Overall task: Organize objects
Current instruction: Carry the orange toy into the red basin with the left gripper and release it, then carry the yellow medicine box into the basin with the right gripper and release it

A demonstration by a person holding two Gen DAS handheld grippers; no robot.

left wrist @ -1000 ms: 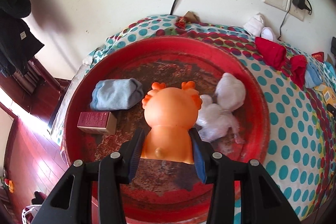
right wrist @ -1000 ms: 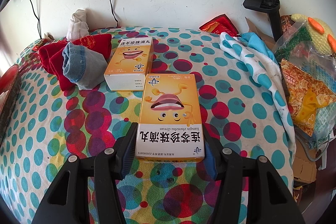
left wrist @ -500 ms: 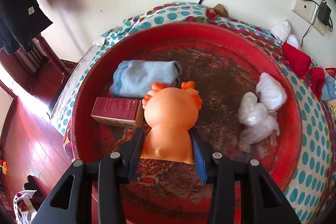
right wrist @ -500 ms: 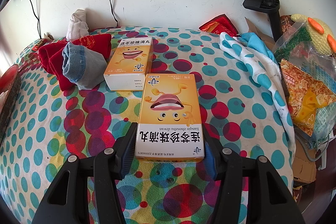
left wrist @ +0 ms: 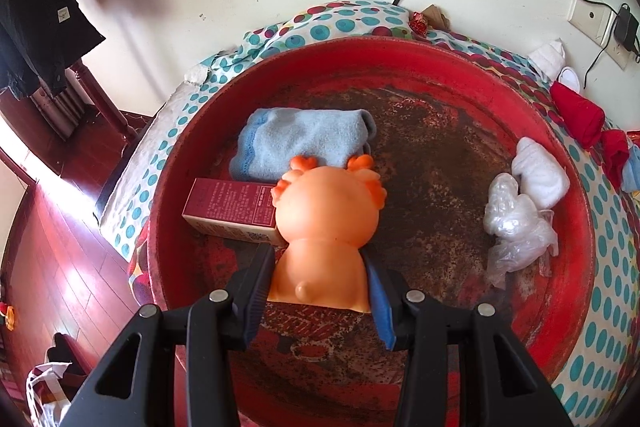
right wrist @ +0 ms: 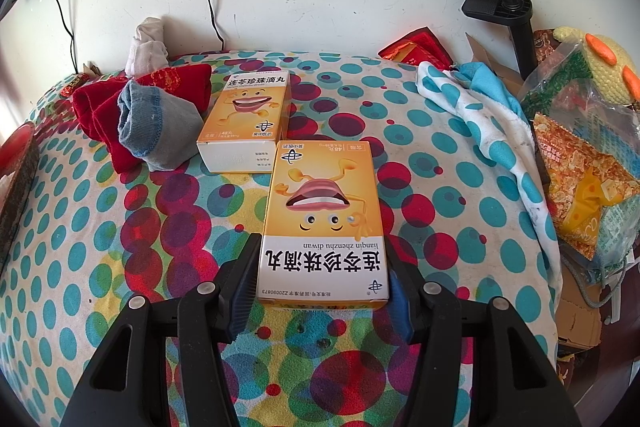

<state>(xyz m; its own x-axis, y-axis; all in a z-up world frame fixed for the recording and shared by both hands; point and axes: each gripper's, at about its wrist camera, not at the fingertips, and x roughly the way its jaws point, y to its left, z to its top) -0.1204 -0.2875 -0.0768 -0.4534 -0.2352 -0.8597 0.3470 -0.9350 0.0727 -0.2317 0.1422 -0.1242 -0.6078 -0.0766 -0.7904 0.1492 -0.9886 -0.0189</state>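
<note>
The left gripper (left wrist: 318, 289) clasps the lower body of an orange rubber toy animal with small antlers (left wrist: 326, 215), its black fingers with blue pads pressed to the toy's two flanks. The toy stands inside a big round red basin with a worn, rusty brown floor (left wrist: 440, 75), towards the basin's near left part. Just left of the toy, and touching its head in this view, lies a dark red rectangular cardboard box (left wrist: 230, 207). Beyond that box, towards the basin's far wall, is a folded light blue towel-like cloth (left wrist: 300, 141). By the basin's right wall lie a crumpled clear plastic bag (left wrist: 516, 227) and a rolled white sock (left wrist: 540, 175) right behind it. The basin rests on a cloth printed with teal and red dots (left wrist: 612, 239).

In the right wrist view the right gripper (right wrist: 320, 291) is clamped on the near end of a yellow cardboard medicine box with a cartoon mouth (right wrist: 324, 219), one pad on each long side; whether the box rests on the dotted cloth or is lifted cannot be told. A second yellow box of the same kind (right wrist: 246, 123) lies just beyond it to the left, and left of that lie a rolled grey-blue sock (right wrist: 154, 125) and red cloth (right wrist: 104, 107)
</note>
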